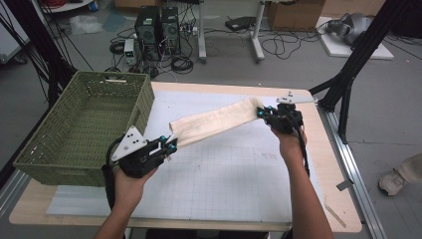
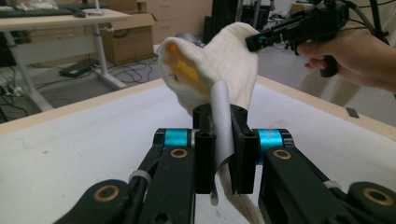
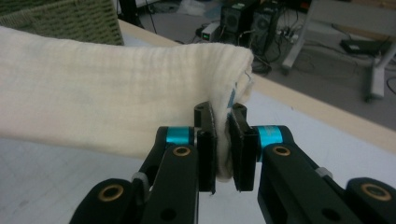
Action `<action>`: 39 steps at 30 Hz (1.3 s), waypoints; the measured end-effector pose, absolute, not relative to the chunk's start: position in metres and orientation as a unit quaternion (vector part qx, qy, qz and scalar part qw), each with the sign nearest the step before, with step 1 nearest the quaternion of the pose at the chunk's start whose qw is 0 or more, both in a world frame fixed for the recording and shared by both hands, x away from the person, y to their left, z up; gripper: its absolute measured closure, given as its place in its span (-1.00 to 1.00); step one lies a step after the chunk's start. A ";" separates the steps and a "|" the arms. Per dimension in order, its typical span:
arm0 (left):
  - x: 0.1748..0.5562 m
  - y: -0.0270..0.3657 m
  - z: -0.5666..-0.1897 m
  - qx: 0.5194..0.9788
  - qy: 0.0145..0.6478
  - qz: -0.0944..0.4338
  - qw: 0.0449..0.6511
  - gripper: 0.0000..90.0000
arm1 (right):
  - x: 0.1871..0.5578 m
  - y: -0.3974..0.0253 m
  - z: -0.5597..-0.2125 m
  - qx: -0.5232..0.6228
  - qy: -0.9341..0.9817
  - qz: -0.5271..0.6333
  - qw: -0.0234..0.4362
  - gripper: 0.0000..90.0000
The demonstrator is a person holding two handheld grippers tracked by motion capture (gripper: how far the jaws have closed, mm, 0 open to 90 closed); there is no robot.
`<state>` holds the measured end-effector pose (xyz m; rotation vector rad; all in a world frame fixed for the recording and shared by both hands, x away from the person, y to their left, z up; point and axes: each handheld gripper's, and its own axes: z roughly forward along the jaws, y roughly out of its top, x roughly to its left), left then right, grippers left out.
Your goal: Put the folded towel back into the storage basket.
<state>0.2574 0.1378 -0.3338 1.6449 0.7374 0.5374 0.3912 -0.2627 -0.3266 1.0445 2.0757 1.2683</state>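
We hold the cream cloth point(image 1: 219, 122) stretched above the table point(image 1: 239, 174) btw both grippers; left gripper point(image 1: 170, 146) jaws are closed on one end, right gripper point(image 1: 262, 112) jaws closed on the other; next move prob. needs folding or carrying it to the green basket point(image 1: 74, 124).

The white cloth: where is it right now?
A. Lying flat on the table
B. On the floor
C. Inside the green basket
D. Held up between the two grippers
D: the white cloth hangs stretched above the table, the left gripper clamping one end and the right gripper the other.
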 end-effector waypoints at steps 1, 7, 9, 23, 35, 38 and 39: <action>0.256 0.139 -0.332 0.706 0.316 0.235 0.589 0.82 | 0.397 -0.258 -0.324 0.377 0.764 0.463 0.245 0.84; 0.249 0.151 -0.327 0.701 0.320 0.259 0.582 0.83 | 0.423 -0.229 -0.310 0.359 0.770 0.468 0.243 0.84; 0.246 0.156 -0.326 0.698 0.323 0.266 0.581 0.83 | 0.430 -0.218 -0.306 0.351 0.773 0.468 0.244 0.84; 0.232 0.192 -0.315 0.672 0.347 0.298 0.582 0.86 | 0.469 -0.139 -0.283 0.308 0.787 0.478 0.240 0.84; 0.220 0.221 -0.312 0.649 0.372 0.327 0.577 0.86 | 0.495 -0.068 -0.267 0.274 0.800 0.485 0.225 0.84; 0.218 0.225 -0.313 0.650 0.373 0.343 0.567 0.86 | 0.502 -0.047 -0.262 0.263 0.805 0.482 0.225 0.84; 0.217 0.227 -0.313 0.650 0.373 0.348 0.564 0.86 | 0.504 -0.041 -0.260 0.260 0.805 0.484 0.225 0.84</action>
